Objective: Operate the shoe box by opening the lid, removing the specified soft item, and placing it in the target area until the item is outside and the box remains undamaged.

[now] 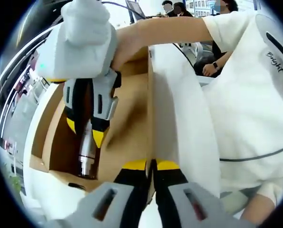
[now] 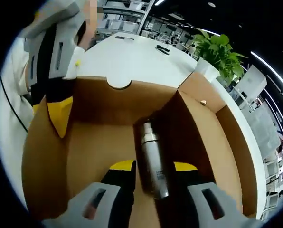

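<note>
table: round white tabletop (image 2: 132, 59) beneath the box
plant: green leafy potted plant (image 2: 220, 52) at the table's far edge
shelving: grey racks (image 2: 125, 16) behind

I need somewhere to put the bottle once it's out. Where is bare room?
Free: the white table beyond the box's notched far wall. Crowded: the box floor around the metal bottle, straddled by the right gripper; the left gripper holds the box's edge.
</note>
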Motion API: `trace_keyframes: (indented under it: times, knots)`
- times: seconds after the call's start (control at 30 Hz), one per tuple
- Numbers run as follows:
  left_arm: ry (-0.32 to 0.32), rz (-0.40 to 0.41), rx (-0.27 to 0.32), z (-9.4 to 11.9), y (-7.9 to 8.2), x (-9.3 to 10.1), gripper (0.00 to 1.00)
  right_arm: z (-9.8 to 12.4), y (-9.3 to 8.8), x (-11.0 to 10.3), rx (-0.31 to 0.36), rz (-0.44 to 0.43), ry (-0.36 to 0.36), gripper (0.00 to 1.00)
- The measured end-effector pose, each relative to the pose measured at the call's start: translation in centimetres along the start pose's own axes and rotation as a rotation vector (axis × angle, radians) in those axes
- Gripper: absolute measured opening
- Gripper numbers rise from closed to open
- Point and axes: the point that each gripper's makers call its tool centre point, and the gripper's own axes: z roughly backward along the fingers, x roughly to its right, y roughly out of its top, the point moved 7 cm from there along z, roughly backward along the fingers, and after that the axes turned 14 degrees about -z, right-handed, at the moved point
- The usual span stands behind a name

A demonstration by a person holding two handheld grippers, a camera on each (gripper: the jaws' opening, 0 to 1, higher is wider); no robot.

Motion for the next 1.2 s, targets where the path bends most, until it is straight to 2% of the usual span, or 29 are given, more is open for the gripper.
trace_keyframes:
  times: [0.1,0.27,0.63,0.73,0.97,1.0,1.2]
  knots:
    - [0.003,0.000,0.002,0.0,0.0,0.0,0.03,-0.5,0.0,0.5,-0.013,-0.008,-0.001,0.28]
    - [0.005,-0.002,0.001,0.0,0.0,0.0,0.04,-0.7,-0.6,0.1,-0.045,0.033,-0.027,0.22]
    - [0.002,-0.001,0.000,0.0,0.0,0.0,0.03,0.7,-1.7,-0.1,-0.051,-0.027,0.059,0.21]
    - [0.003,0.000,0.000,0.0,0.0,0.0,0.04,1.2,-2.1,-0.3,-0.078,-0.013,0.077,0.21]
    - [0.001,0.001,-0.002,0.0,0.0,0.0,0.04,2.5,-3.4,-0.1,-0.145,-0.043,0.107,0.21]
    - [0.001,0.001,-0.001,0.0,0.0,0.0,0.04,3.0,-4.1,-0.2,-0.199,-0.062,0.137,0.21]
    - [0.001,0.001,-0.005,0.0,0.0,0.0,0.04,3.9,-5.4,0.0,-0.277,-0.081,0.133,0.21]
